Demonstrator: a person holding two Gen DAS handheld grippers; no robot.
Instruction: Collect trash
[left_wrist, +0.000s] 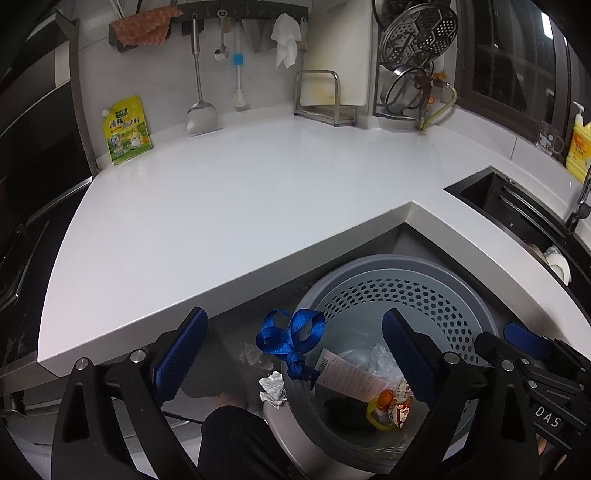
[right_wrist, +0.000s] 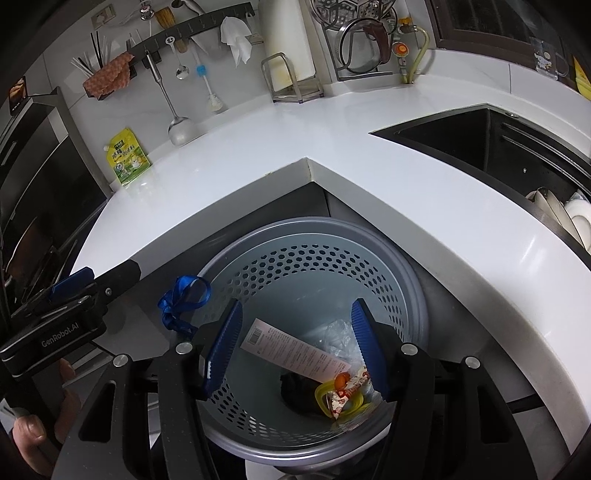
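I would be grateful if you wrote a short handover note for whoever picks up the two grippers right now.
Left gripper: open, nothing between its jaws, above the near rim of the bin.
Right gripper: open, empty, over the bin.
Bin: on the floor under the corner of the worktop, with a blue ribbon tied to its rim. Inside lie a long paper slip, clear plastic and a snack wrapper.
Done: the worktop shows no loose trash.
Left: crumpled paper lies on the floor beside the bin; it probably needs picking up.
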